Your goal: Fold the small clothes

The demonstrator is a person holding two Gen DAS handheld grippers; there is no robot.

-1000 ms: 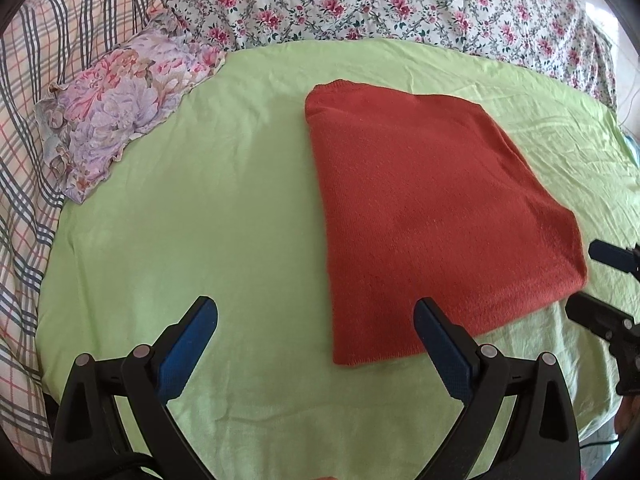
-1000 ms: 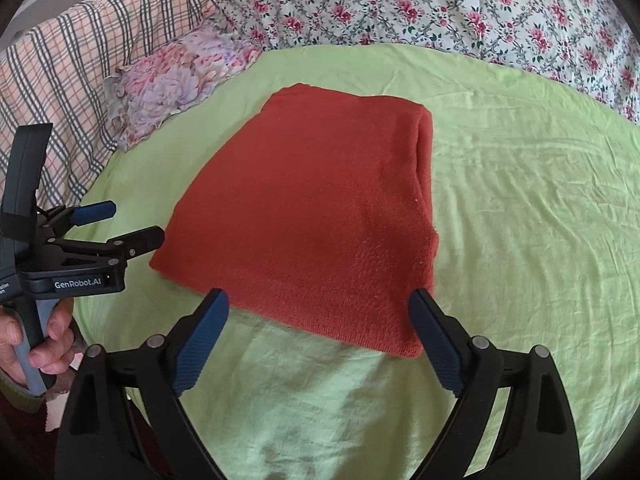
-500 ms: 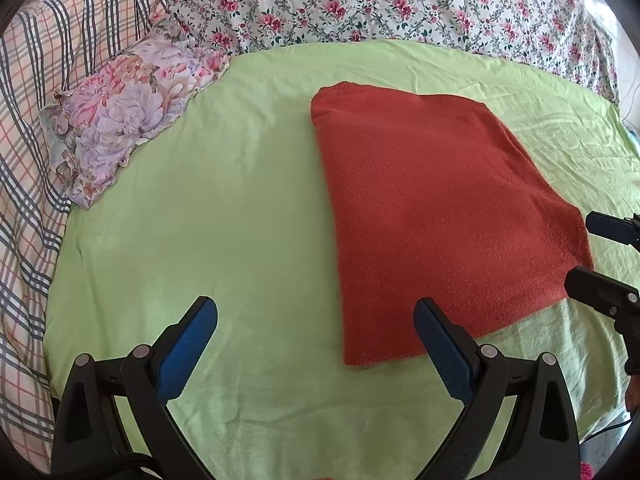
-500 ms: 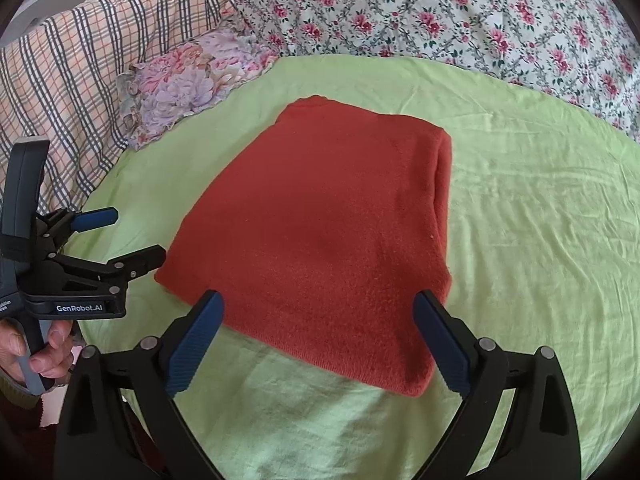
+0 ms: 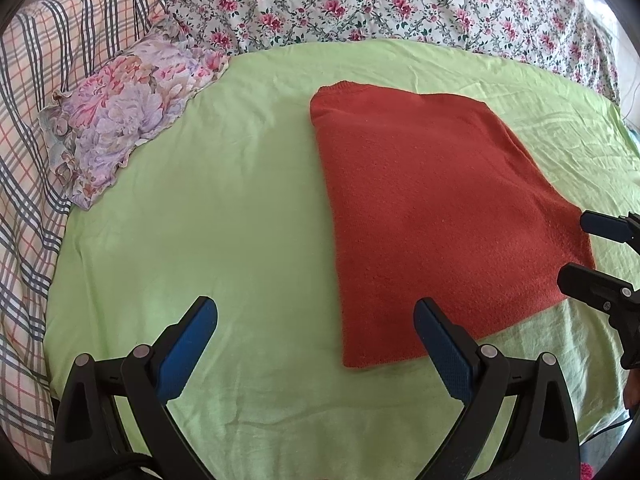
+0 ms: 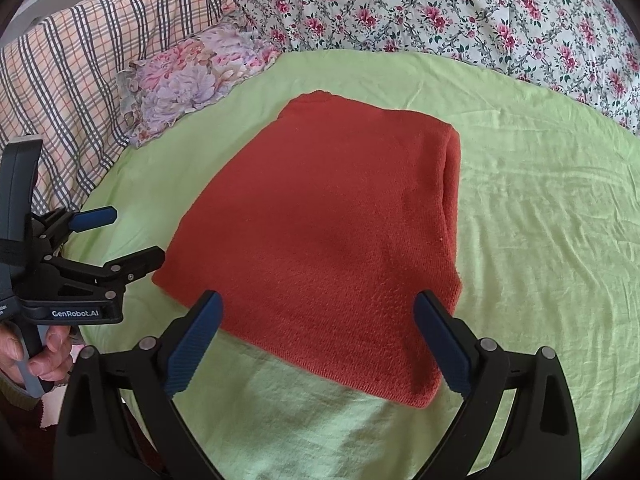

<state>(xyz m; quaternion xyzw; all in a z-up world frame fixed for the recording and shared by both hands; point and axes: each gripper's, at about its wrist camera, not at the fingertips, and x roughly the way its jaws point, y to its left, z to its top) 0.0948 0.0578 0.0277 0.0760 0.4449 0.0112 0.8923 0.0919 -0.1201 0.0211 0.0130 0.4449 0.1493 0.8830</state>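
On the bed: a light green sheet (image 5: 240, 220) is spread flat, and a folded rust-red knitted garment (image 5: 432, 208) is laid on it.
Garment position: seen lying slightly right of centre in the left wrist view and in the middle of the right wrist view (image 6: 332, 240), with a thick doubled edge along its right side.
Left gripper (image 5: 316, 344): held above bare sheet, just to the left of the garment's near corner; its jaws are spread wide and nothing is held between them.
Left gripper from the other side (image 6: 100, 236): seen at the garment's left edge, close to the near-left corner but not touching it, gripped by a hand (image 6: 44, 352).
Right gripper (image 6: 320, 336): held over the near edge of the garment; its jaws are spread wide, with the blue pads (image 6: 196, 340) apart and empty.
Surroundings: a small floral pillow (image 5: 132, 112) is placed at the far left of the sheet, a plaid cloth (image 5: 36, 92) beside it, and a rose-patterned quilt (image 5: 380, 4) along the far side.
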